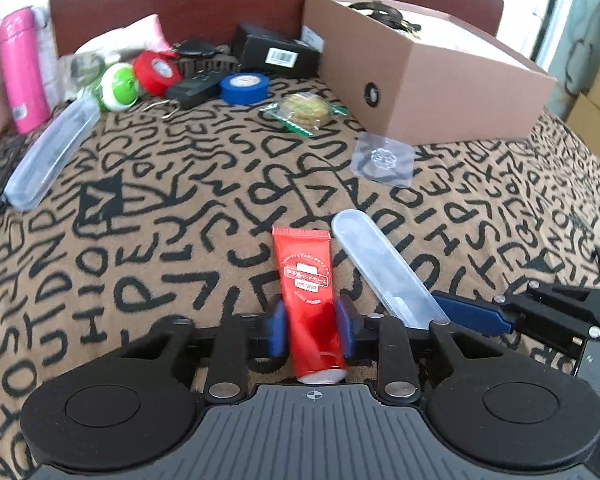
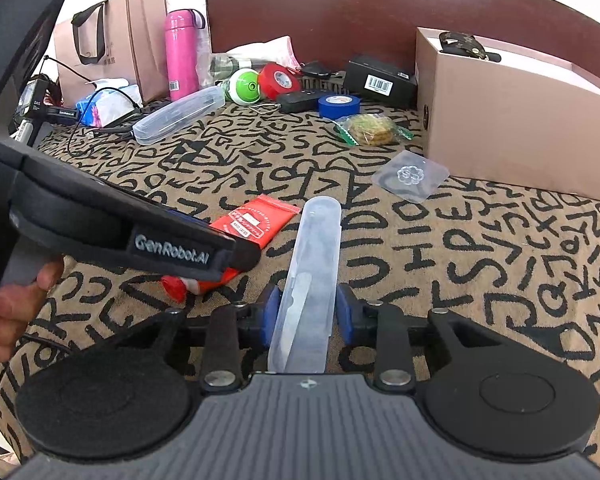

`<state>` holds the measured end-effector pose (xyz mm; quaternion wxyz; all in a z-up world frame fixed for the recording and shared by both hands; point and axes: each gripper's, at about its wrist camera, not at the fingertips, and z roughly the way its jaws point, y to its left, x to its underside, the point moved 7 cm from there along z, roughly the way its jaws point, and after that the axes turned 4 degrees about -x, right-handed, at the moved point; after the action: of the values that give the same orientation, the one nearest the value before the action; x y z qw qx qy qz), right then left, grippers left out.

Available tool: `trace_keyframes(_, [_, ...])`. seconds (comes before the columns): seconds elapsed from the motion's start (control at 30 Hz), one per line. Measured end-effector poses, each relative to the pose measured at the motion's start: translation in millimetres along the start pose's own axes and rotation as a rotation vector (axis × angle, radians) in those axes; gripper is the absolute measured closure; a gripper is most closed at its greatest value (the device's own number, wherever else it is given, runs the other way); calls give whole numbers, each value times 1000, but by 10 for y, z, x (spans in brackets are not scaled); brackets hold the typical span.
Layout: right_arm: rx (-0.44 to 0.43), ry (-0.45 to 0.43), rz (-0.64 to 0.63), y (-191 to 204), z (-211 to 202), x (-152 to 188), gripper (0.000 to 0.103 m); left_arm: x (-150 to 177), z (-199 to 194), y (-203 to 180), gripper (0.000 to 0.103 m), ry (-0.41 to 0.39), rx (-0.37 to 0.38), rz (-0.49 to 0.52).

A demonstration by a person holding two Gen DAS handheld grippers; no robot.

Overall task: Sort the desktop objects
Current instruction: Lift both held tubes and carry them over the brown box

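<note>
My left gripper (image 1: pixel 311 326) is shut on a red cream tube (image 1: pixel 309 280), its blue pads pressing both sides near the cap end, low over the patterned cloth. The tube also shows in the right wrist view (image 2: pixel 256 224), partly hidden by the left gripper's body. My right gripper (image 2: pixel 306 316) is shut on a clear plastic case (image 2: pixel 312 280), which also shows in the left wrist view (image 1: pixel 384 268) just right of the tube. A pink open cardboard box (image 1: pixel 432 80) stands at the back right; it also shows in the right wrist view (image 2: pixel 512 120).
At the back lie a pink bottle (image 1: pixel 22 72), a second clear case (image 1: pixel 52 152), a green-white ball (image 1: pixel 118 86), red tape (image 1: pixel 156 70), blue tape (image 1: pixel 244 87), a black remote (image 1: pixel 194 88), a black box (image 1: pixel 278 50), a wrapped biscuit (image 1: pixel 304 110) and a clear sticker pouch (image 1: pixel 384 159). A paper bag (image 2: pixel 112 36) stands far left.
</note>
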<state>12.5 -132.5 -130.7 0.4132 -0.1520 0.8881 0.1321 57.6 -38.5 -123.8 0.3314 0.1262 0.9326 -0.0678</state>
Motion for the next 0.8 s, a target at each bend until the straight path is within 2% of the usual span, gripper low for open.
trace_keyframes(0.1, [-8,-4,15,-21,-22,-21,71,-22,-19,8,98,9,24,-25])
trace_keyframes(0.37, [-22,-42,21,-32,-147,-114,72,-76,-181,-38,100,-28,60,-48])
trace_keyframes(0.67, [-8,-131,16,-184,-331,-443,72,-455,-423,-96,100,-132,95,-63])
trace_keyframes(0.8, [14,-177,-10,-295,-398,-635,72,-720,-528,-169,100,-187,109,-49])
